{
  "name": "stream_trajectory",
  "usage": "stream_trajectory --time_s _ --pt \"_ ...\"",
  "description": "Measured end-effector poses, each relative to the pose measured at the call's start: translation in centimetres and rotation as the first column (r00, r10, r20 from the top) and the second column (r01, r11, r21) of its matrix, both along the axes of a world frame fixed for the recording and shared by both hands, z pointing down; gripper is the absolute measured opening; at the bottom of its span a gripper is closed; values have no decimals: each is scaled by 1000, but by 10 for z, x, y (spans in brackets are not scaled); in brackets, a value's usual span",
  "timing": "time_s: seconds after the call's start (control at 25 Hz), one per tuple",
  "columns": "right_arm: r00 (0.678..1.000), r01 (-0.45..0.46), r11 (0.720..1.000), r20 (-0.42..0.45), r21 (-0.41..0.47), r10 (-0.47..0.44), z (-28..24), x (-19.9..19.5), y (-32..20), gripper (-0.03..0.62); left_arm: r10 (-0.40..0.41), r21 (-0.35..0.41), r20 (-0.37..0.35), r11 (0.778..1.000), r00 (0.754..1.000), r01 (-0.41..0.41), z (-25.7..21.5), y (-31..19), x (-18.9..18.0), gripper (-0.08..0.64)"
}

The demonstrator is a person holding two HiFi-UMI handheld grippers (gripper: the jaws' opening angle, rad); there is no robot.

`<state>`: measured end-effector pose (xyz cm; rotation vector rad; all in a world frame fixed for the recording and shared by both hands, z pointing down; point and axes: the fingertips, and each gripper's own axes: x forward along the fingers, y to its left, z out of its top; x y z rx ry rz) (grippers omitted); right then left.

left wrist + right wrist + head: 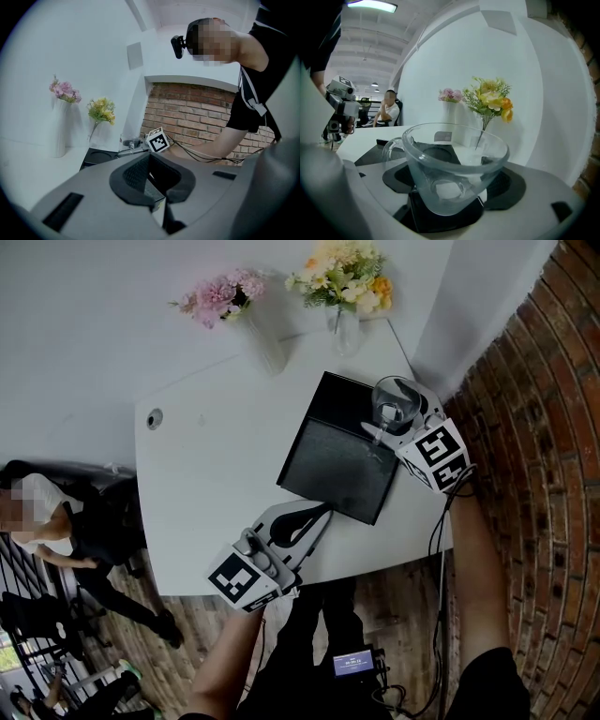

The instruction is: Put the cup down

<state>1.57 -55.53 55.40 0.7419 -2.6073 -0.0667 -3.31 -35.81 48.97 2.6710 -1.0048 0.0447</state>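
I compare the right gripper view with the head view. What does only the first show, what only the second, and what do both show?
Only the right gripper view shows the lit ceiling lamp. Only the head view shows the round hole in the table, the wooden floor and the marker cube on the right gripper. Both show the glass cup held in that gripper, the black tray, the pink flowers, the yellow flowers and the left gripper.

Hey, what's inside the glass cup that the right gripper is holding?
Nothing visible: the glass cup looks empty, held in the jaws of the right gripper. Through its clear wall the black tray shows. A thin film at the bottom can't be ruled out.
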Motion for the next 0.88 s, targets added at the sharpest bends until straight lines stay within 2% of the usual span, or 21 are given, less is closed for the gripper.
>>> stream_trajectory --time_s 0.2,0.36,0.6,0.88 --pt "1000 13 999 24 45 -14 -3 0 1 408 5 -1 -5 1000 1000 -5 0 1 3 8" --pt "994 42 996 97 83 -50 -8 0 4 408 3 -3 -7 1000 1000 -3 0 1 1 8" --pt "970 84 996 227 5 -83 -14 8 7 408 5 -15 0 1000 1000 -5 6 0 -1 8" --pt "977 106 994 182 21 -108 -16 15 10 408 16 -17 -3 1000 1000 -16 7 -2 5 8"
